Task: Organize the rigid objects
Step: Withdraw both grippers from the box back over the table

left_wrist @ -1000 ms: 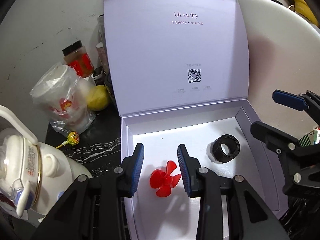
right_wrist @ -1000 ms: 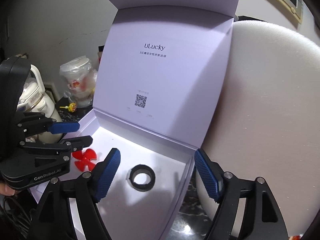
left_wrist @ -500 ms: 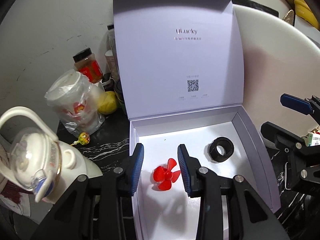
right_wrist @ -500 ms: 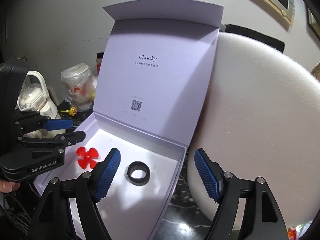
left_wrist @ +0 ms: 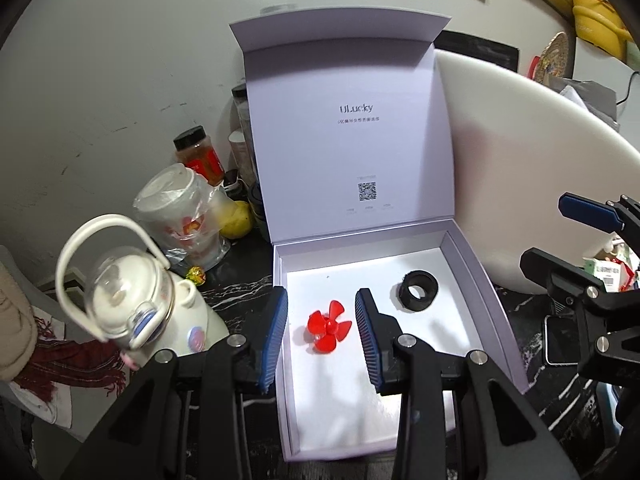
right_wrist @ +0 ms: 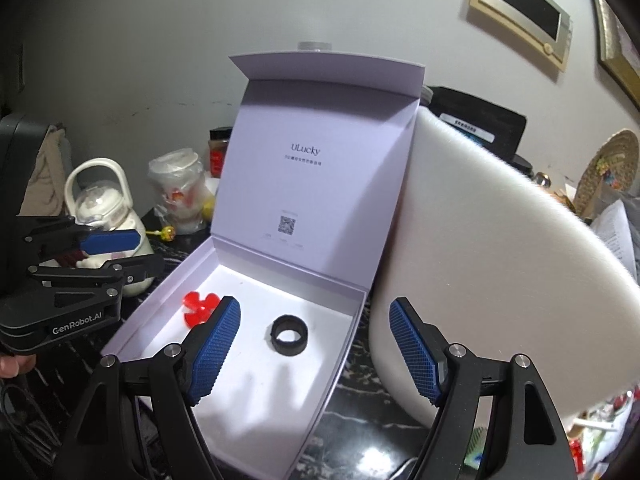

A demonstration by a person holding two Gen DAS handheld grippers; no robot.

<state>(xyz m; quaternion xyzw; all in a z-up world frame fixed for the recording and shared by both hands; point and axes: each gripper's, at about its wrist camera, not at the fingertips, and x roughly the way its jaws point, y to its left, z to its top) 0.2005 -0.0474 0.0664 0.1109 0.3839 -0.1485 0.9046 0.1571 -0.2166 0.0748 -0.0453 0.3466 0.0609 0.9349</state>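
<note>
- Two small parts lie on the floor of the open white box point(left_wrist: 476, 280): a red propeller point(left_wrist: 329, 327) toward its left side and a black ring point(left_wrist: 419, 291) toward its right, well apart from each other.
- Both are already inside, so I judge the placing is done or nearly done, and the step in hand is either to back out cleanly or to close the lid point(left_wrist: 344, 140).
- My left gripper point(left_wrist: 322, 330) hangs above the red propeller with its jaws apart and nothing between them; the blue pads frame the part without touching it, as far as I can tell.
- My right gripper point(right_wrist: 314, 344) is spread wide and empty, its left finger over the box floor, its right one outside the box wall near the white rounded panel point(right_wrist: 500, 240).
- To do this well, I want to lift both grippers straight up before moving sideways, so no finger catches the thin box wall and drags the box.
- If I close the lid, I would push from behind its top edge with one finger and steady the base with the other gripper.
- Clutter crowds the left side: a white kettle point(left_wrist: 132, 308) and a bagged cup point(left_wrist: 180, 212) stand just beside the box, so I keep my left gripper's swing small.
- A propeller this light could skid if bumped, so I move slowly.
</note>
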